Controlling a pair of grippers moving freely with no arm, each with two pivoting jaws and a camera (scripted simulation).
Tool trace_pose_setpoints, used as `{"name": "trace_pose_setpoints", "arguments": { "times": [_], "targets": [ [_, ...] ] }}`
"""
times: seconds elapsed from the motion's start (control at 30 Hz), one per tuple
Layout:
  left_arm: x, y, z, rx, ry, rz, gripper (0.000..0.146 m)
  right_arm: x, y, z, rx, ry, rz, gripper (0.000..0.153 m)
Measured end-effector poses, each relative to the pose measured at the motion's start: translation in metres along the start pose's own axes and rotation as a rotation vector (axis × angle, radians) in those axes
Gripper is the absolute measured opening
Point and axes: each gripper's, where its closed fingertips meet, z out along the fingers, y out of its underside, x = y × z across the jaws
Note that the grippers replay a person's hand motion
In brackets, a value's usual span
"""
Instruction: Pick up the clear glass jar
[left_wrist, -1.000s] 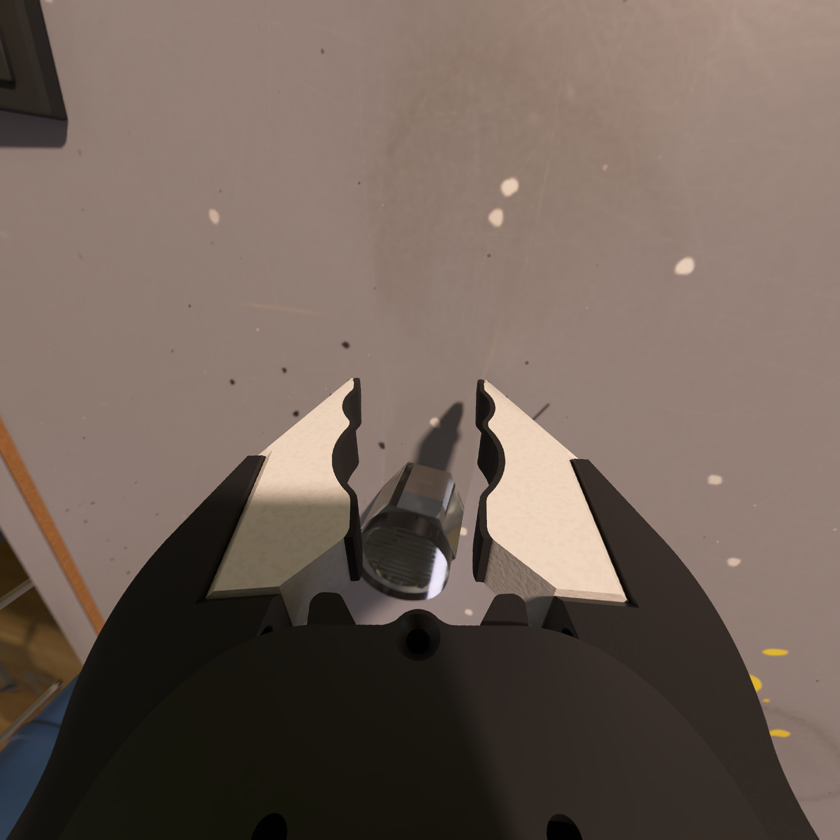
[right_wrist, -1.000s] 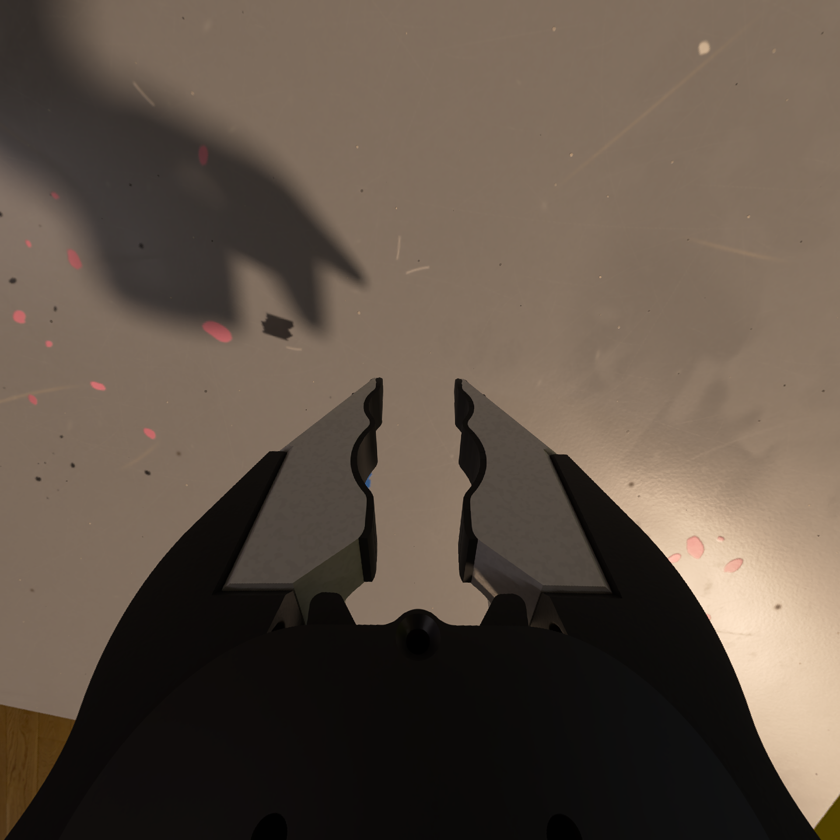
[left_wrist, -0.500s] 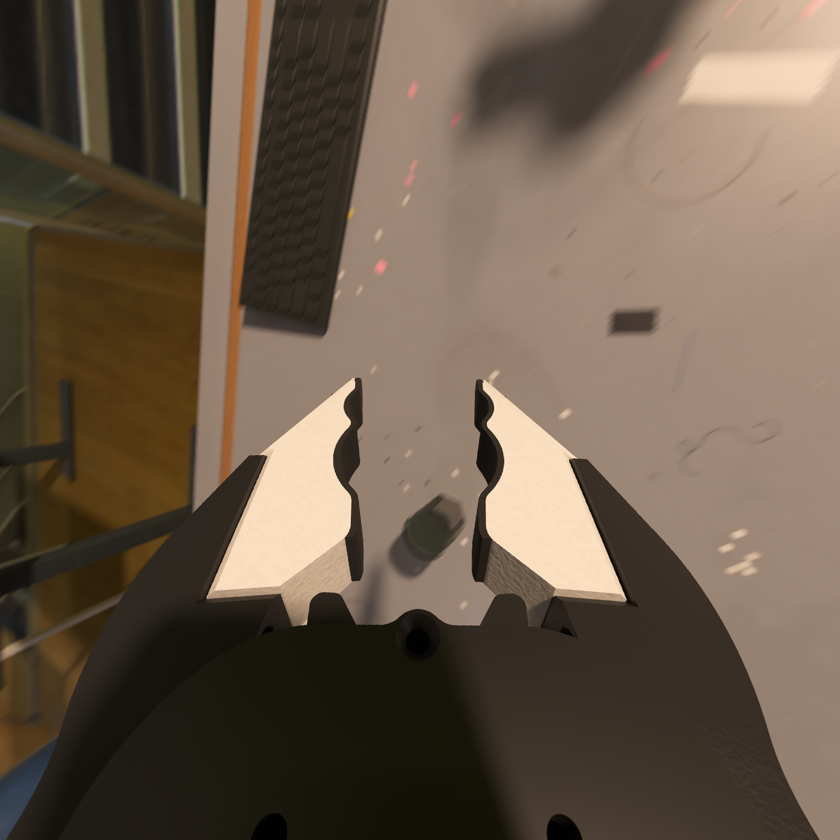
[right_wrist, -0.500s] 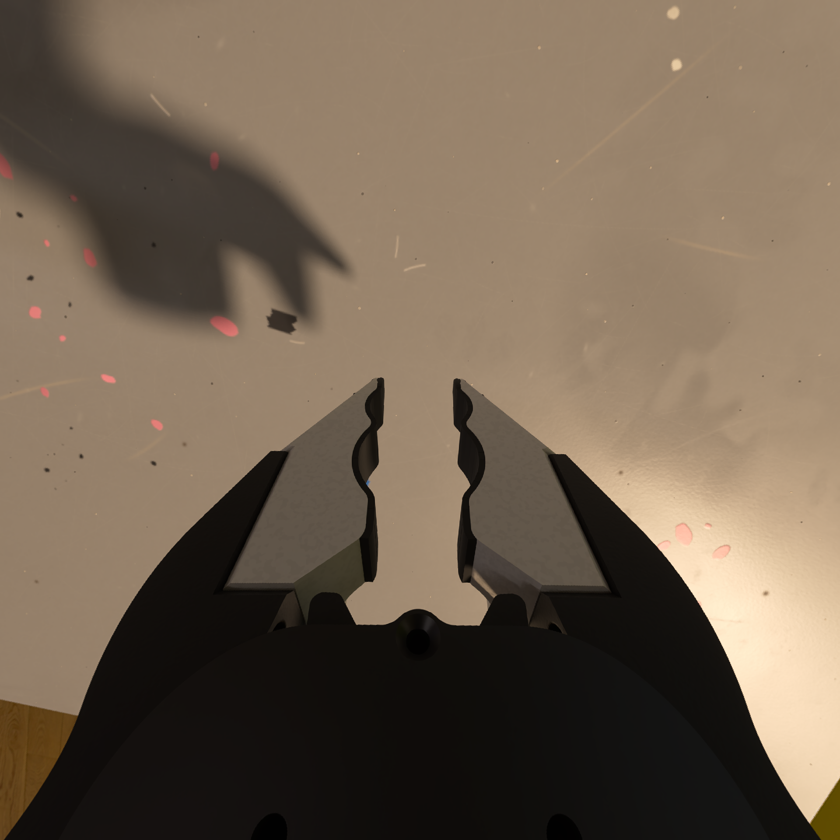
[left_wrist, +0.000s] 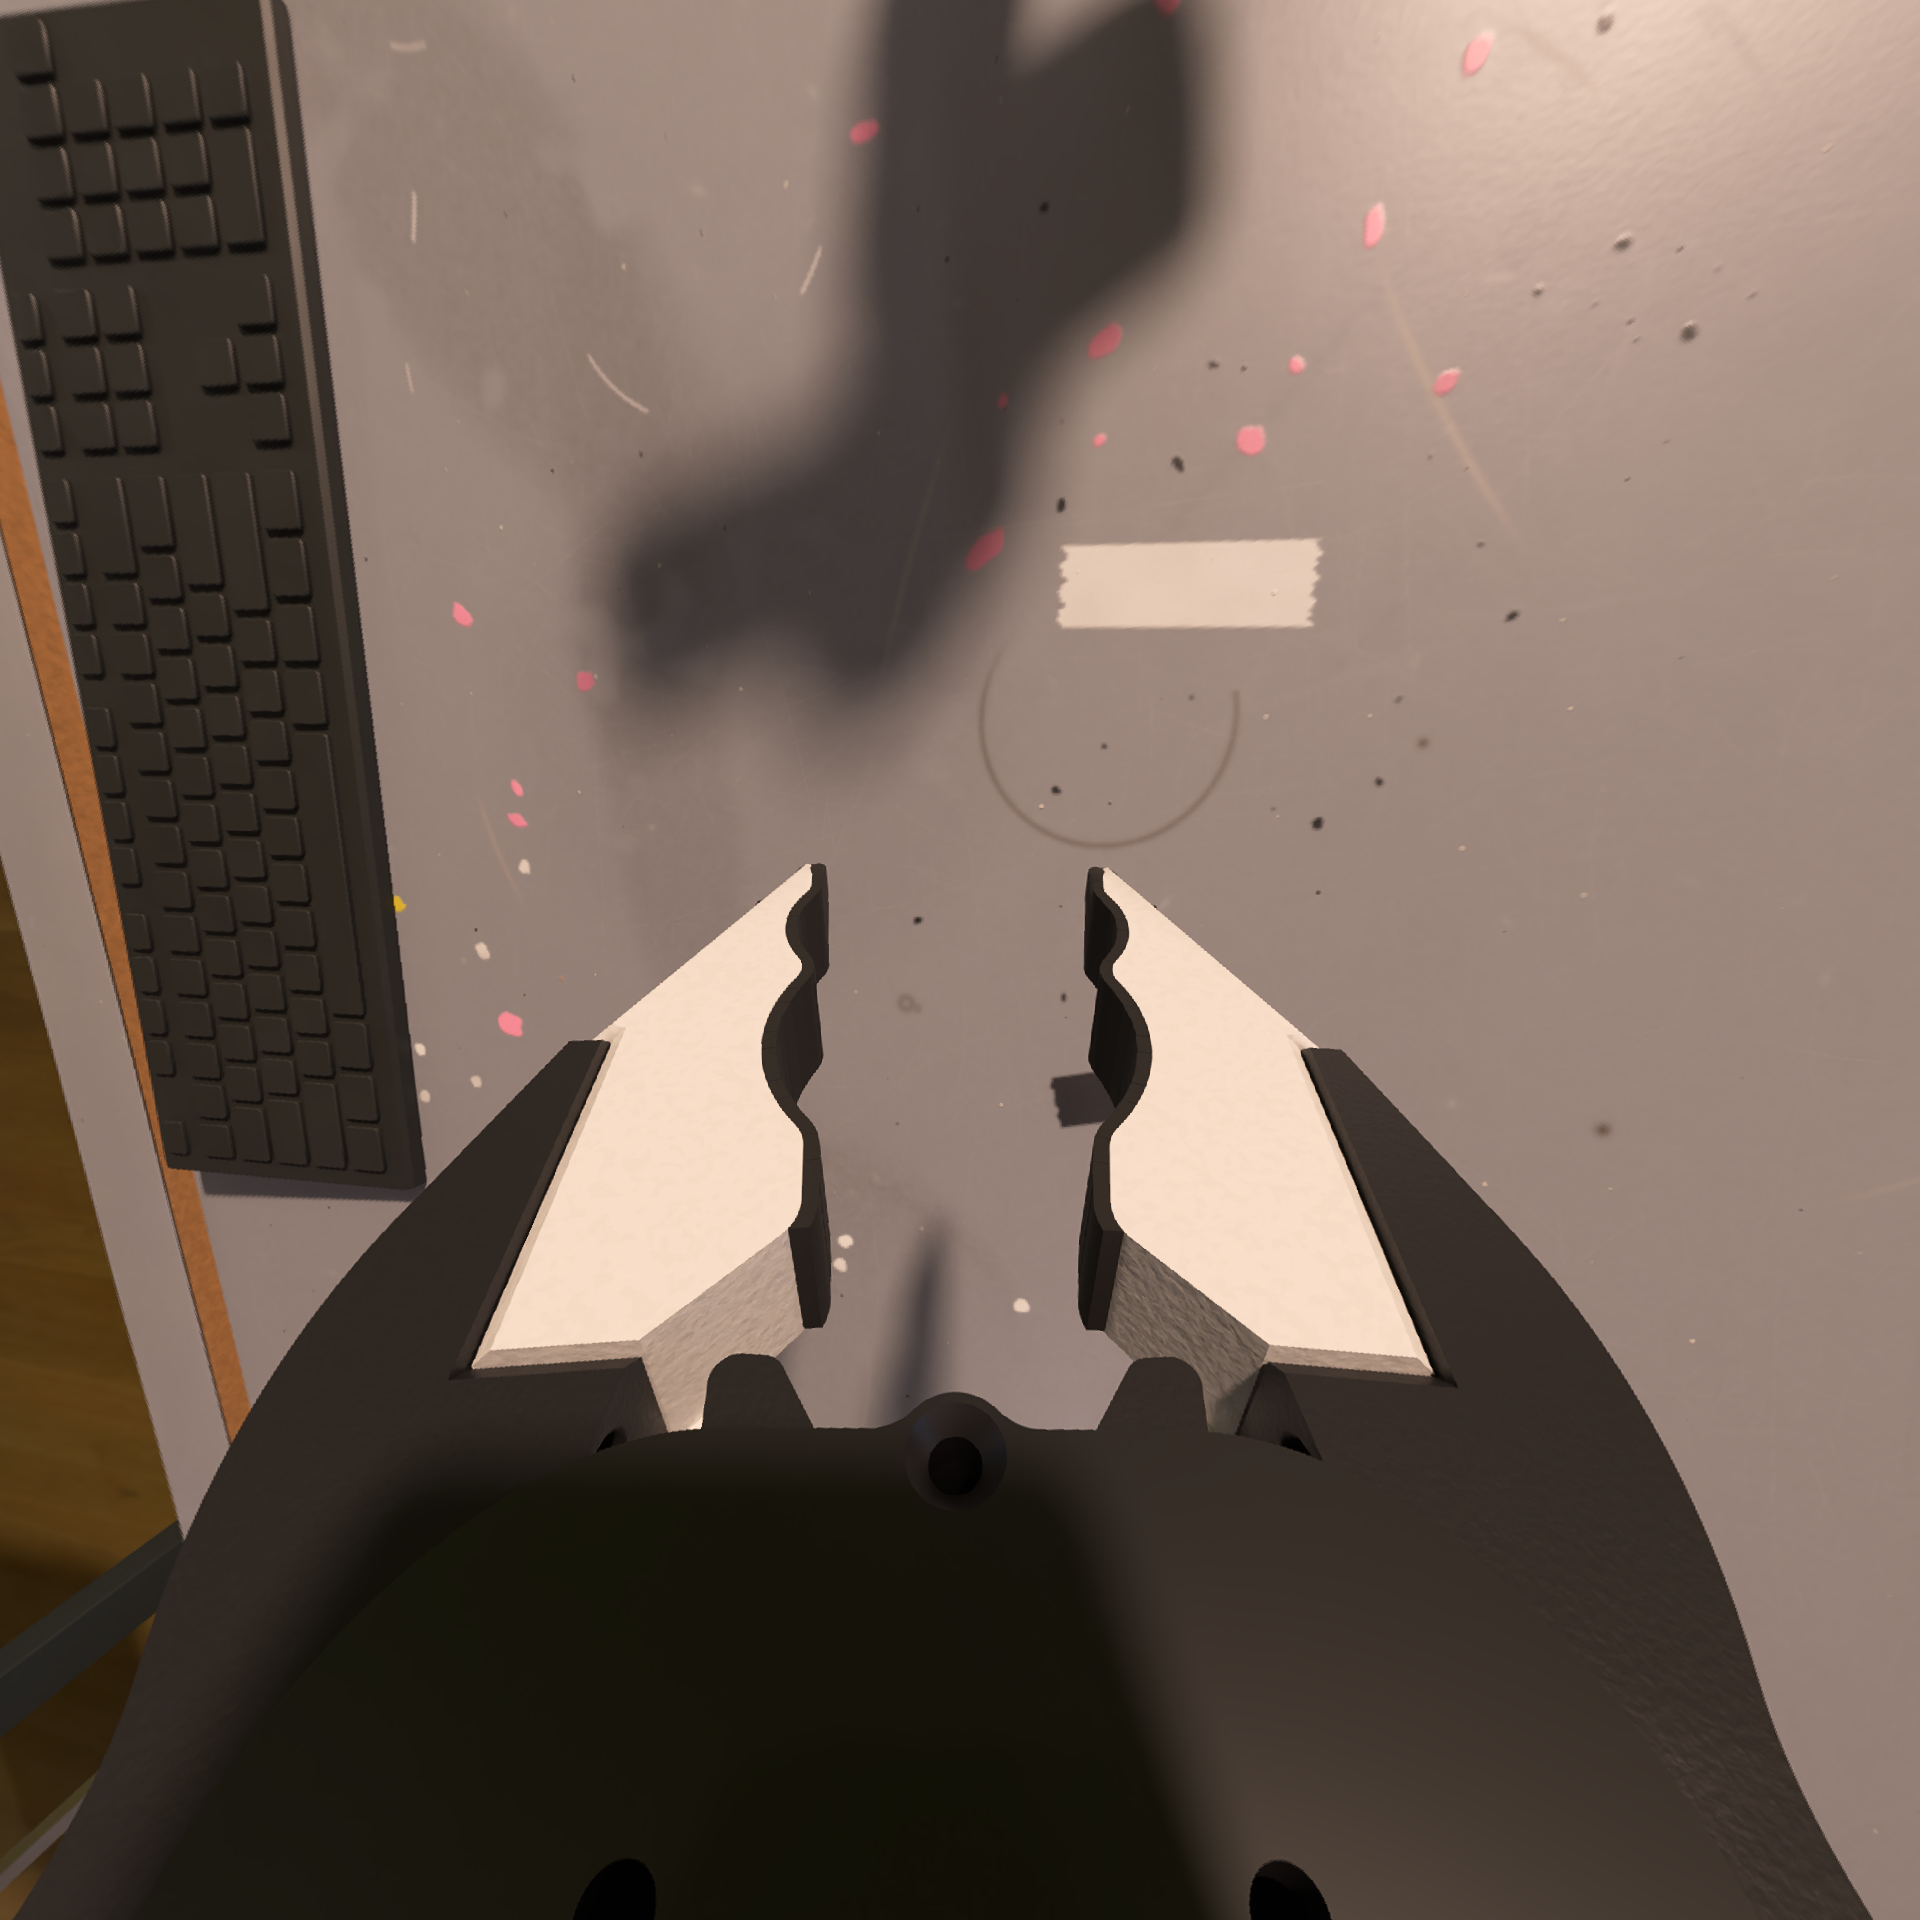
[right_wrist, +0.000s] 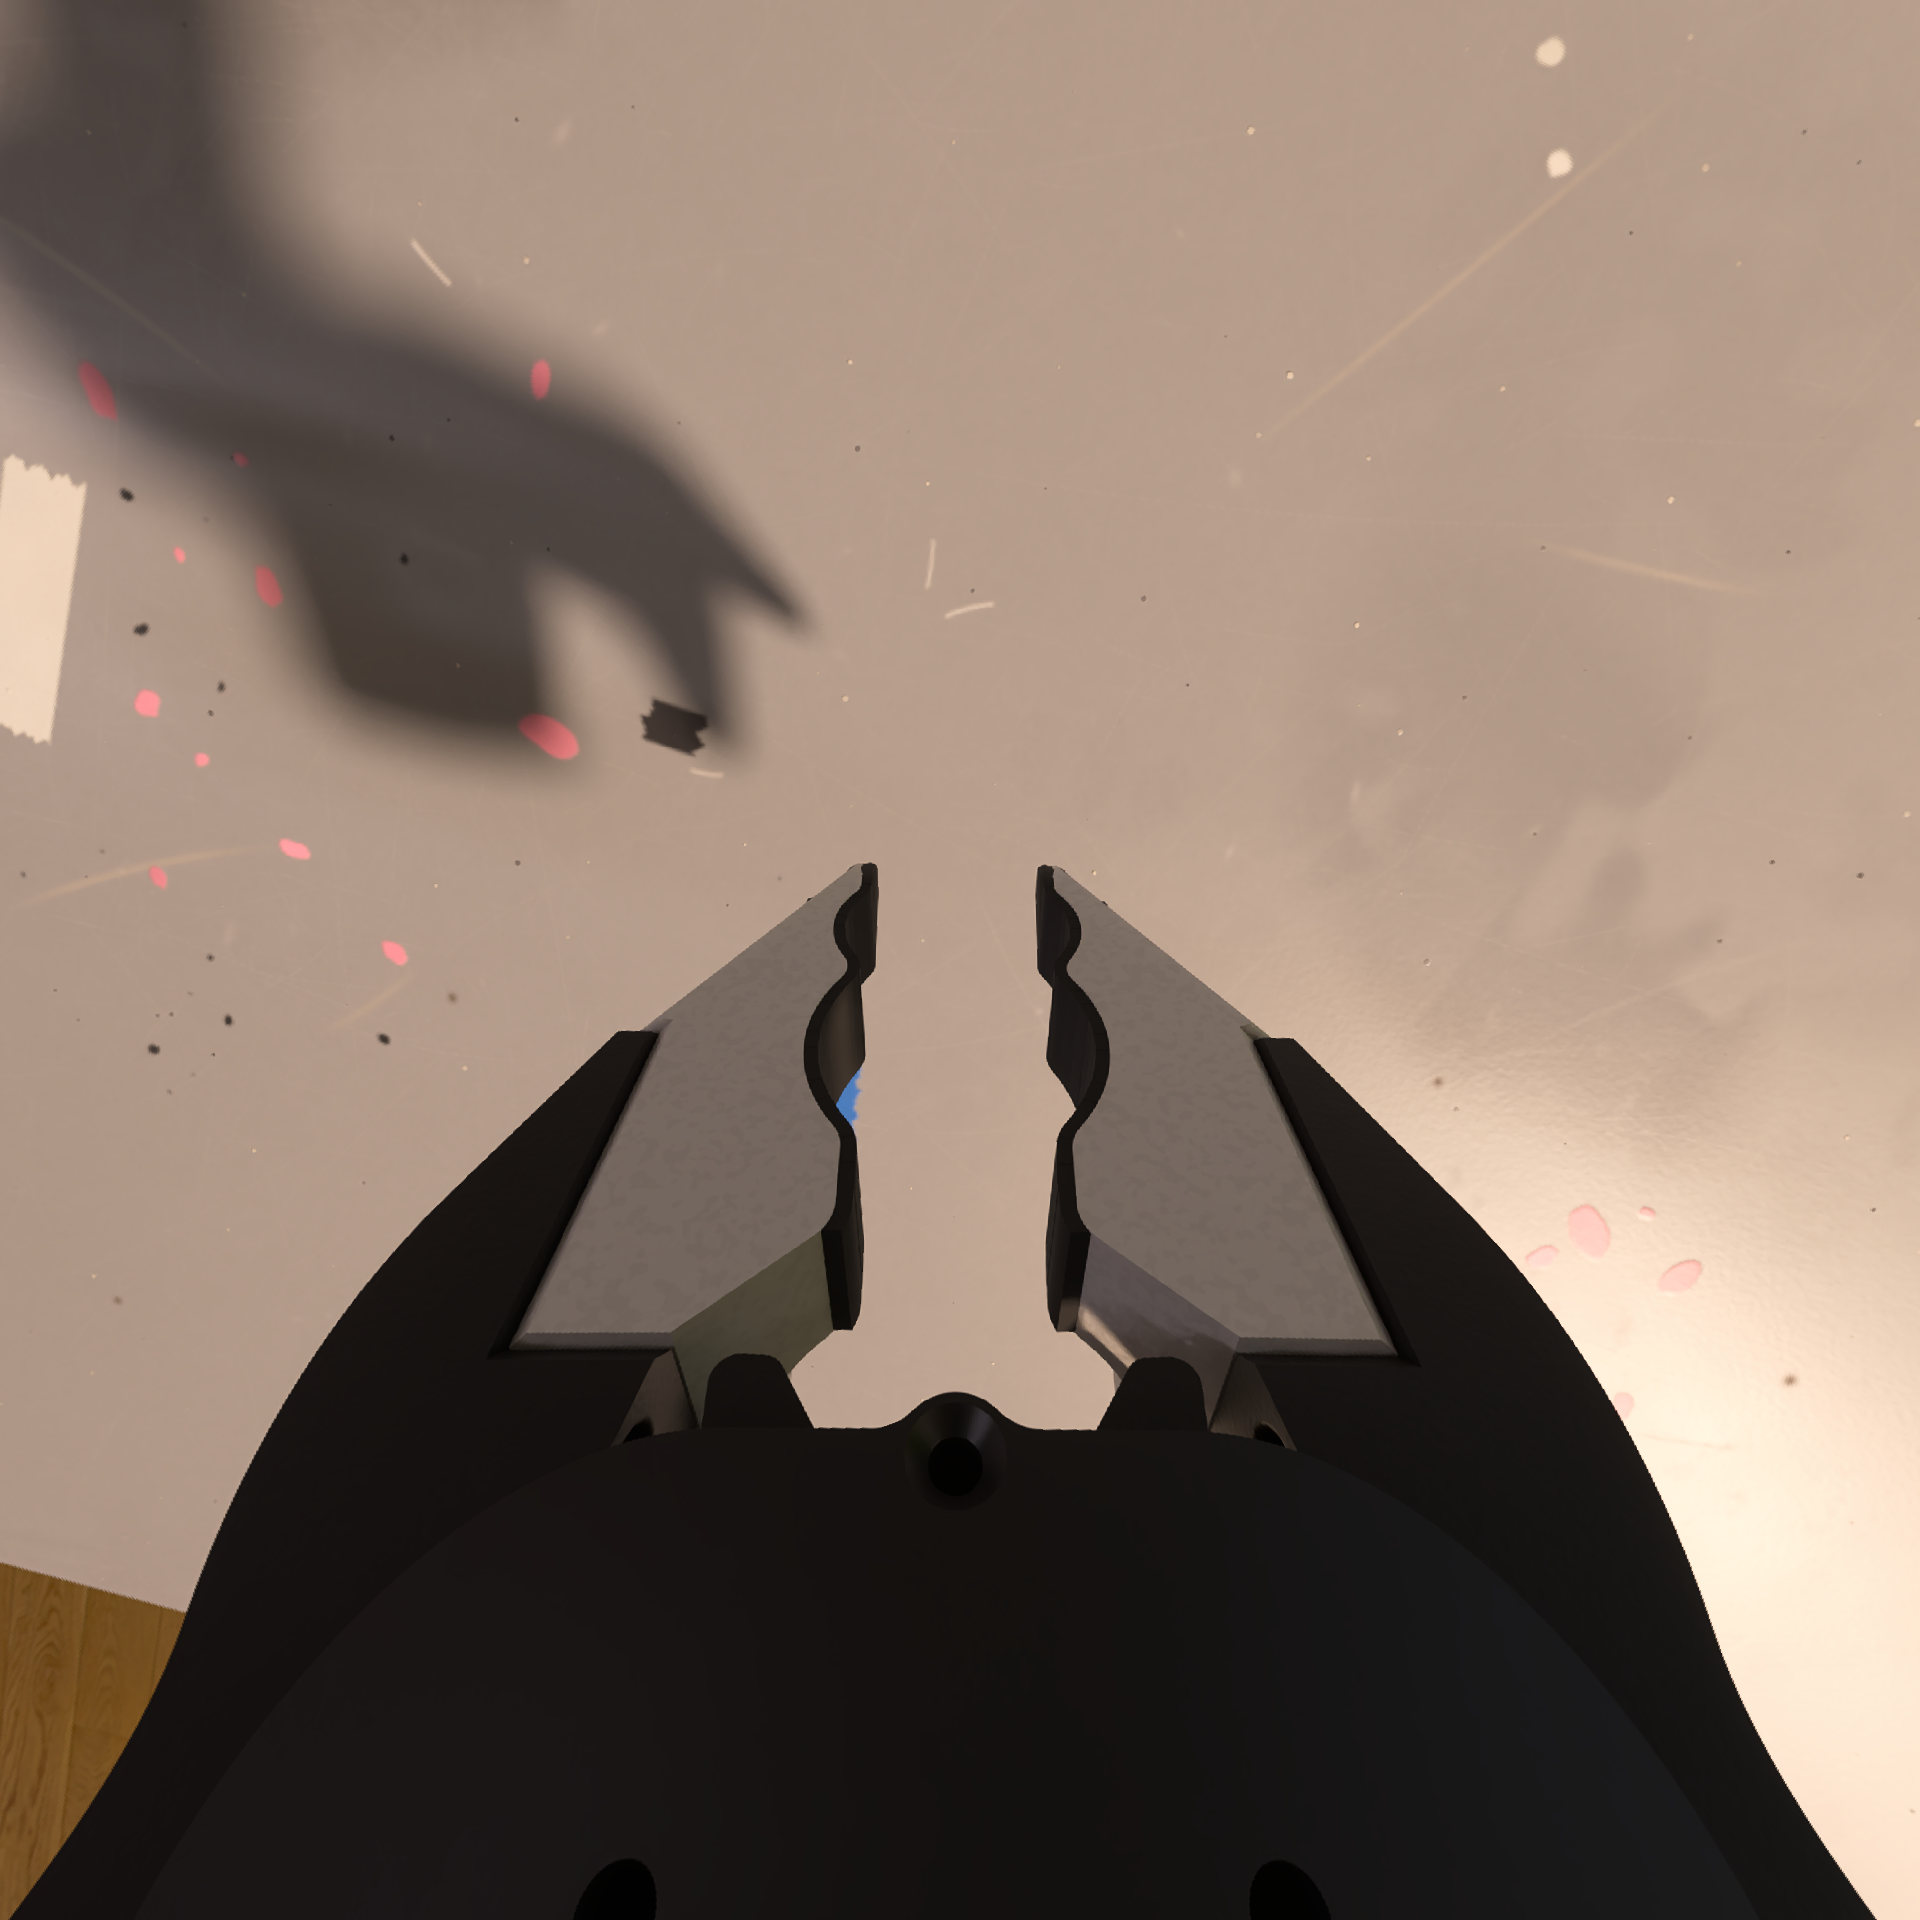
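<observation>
The clear glass jar shows in neither view. My left gripper (left_wrist: 956, 883) is open and empty, its white fingers (left_wrist: 686, 1132) pointing down at the grey table (left_wrist: 1558, 935) from well above. My right gripper (right_wrist: 956, 878) is open with a narrower gap and holds nothing; it hangs over a bare, speckled part of the table (right_wrist: 1351, 520). A small blue speck (right_wrist: 852, 1096) shows beside the right gripper's left finger.
A black keyboard (left_wrist: 197, 623) lies along the table's left side, next to the orange table edge (left_wrist: 104, 831). A strip of pale tape (left_wrist: 1188, 584) and a small black scrap (left_wrist: 1075, 1096) lie ahead. Wooden floor (right_wrist: 73, 1714) shows at the lower left.
The jar sat between my left fingers one second ago, lay lower and apart from them half a second ago, and is now out of view. The left gripper swung and rose. The right gripper barely moved.
</observation>
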Motion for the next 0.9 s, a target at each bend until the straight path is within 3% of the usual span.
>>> {"name": "trace_pose_setpoints", "arguments": {
  "times": [0.5,0.57,0.63,0.77,0.9],
  "targets": [
    [-0.004,0.005,0.025,-0.057,0.027,0.029,0.050,-0.003,0.001,0.005,-0.028,-0.026,-0.010,0.030],
    [-0.005,0.006,0.022,-0.057,0.033,0.016,0.056,-0.004,0.001,0.006,-0.028,-0.032,-0.011,0.030],
    [-0.010,0.004,0.009,-0.022,0.012,-0.013,0.064,-0.004,0.002,0.006,-0.025,-0.037,-0.009,0.030],
    [-0.035,0.015,-0.046,0.098,-0.108,-0.095,0.061,-0.005,0.002,0.006,-0.025,-0.038,-0.009,0.030],
    [-0.070,0.081,-0.101,0.084,-0.264,-0.235,0.059,-0.004,0.002,0.005,-0.027,-0.030,-0.012,0.030]
  ]
}}
